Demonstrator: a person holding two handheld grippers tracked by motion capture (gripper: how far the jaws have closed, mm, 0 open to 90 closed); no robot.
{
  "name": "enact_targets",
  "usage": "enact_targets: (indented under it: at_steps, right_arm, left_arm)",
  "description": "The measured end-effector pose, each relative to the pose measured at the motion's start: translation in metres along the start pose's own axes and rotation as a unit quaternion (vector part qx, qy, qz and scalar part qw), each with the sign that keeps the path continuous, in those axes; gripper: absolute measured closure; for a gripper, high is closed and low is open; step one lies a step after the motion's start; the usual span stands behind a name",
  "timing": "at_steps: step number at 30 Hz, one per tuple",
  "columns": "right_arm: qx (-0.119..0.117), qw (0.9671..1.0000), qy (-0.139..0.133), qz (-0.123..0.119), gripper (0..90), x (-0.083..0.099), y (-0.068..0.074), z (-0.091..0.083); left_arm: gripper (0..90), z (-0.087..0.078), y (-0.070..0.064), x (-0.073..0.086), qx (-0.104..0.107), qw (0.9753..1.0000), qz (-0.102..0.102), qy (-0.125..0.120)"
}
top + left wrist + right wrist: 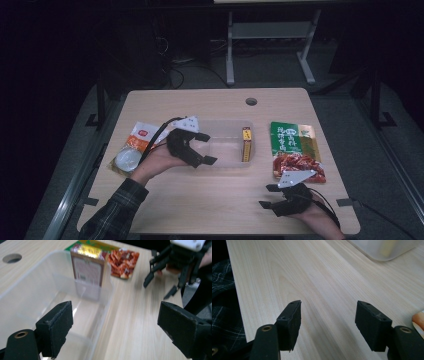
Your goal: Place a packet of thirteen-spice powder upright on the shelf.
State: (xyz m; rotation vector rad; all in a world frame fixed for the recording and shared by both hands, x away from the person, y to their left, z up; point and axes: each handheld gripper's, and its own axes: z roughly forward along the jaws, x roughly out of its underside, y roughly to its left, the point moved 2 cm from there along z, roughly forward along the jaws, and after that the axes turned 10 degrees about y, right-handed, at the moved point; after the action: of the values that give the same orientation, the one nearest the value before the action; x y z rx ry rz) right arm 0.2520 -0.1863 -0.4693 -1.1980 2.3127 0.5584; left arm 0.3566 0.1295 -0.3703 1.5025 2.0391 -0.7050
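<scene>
Work in hand appears to be packing snack items into the clear plastic bin [227, 145] at table centre. One small boxed item [246, 144] already stands upright against the bin's right end wall. Left gripper [202, 148] hovers at the bin's left end, jaws spread wide, nothing between them; in the left gripper view one jaw sits over the bin interior and the other over bare table [140, 322] outside the near wall, so the rim runs between them. Right gripper [267, 196] is low over the table near the front edge, also released and wide, holding nothing; the right gripper view shows only wood grain between its pads [372, 322]. Green-and-red food packet [296, 150] lies flat just beyond the right gripper, right of the bin; orange-and-white pouch [134, 148] lies flat left of the bin, partly under the left forearm. Judgement: next pick is likely one of the flat packets. To do it well, approach an edge at a shallow angle, pinch a corner rather than the face, lift clear of the rim, and steady the bin with the other gripper if it slides.
</scene>
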Motion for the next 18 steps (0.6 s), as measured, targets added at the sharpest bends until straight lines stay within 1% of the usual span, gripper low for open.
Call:
enact_targets:
  at_steps: [2,6,7,8,11,13,16,17,18]
  right_arm:
    - [0.001,1.0,0.0,0.001,37.0,0.0,0.0,0.0]
    - [0.003,1.0,0.0,0.002,37.0,0.0,0.0,0.0]
    - [0.004,1.0,0.0,0.002,37.0,0.0,0.0,0.0]
    - [0.003,1.0,0.0,0.003,37.0,0.0,0.0,0.0]
    - [0.004,0.9999,0.003,0.013,37.4,0.0,-0.001,-0.001]
    - [0.01,0.9999,0.001,0.011,38.3,0.0,-0.002,-0.002]
    - [0.014,0.9997,0.0,0.019,40.7,0.0,-0.003,-0.003]
    - [0.014,0.9996,0.001,0.023,42.9,-0.001,-0.003,-0.004]
    - [0.02,0.9996,0.0,0.022,48.1,-0.001,-0.004,-0.005]
  left_arm:
    - [12.6,-0.003,-0.005,0.01,-0.011,0.9999,-0.001,-0.002]
    - [13.2,-0.009,-0.012,0.032,-0.024,0.9995,-0.016,-0.012]
    - [13.2,-0.01,-0.014,0.038,-0.029,0.9993,-0.021,-0.009]
    - [13.2,-0.01,-0.016,0.044,-0.034,0.9992,-0.021,-0.006]
    - [13.4,-0.009,-0.023,0.062,-0.048,0.9983,-0.033,0.004]
    - [13.6,-0.009,-0.027,0.071,-0.053,0.9977,-0.041,0.007]
    - [14.6,-0.008,-0.033,0.087,-0.06,0.997,-0.046,0.018]
    - [14.6,-0.007,-0.035,0.091,-0.064,0.9966,-0.049,0.022]
    - [14.6,-0.007,-0.036,0.096,-0.066,0.9961,-0.053,0.026]
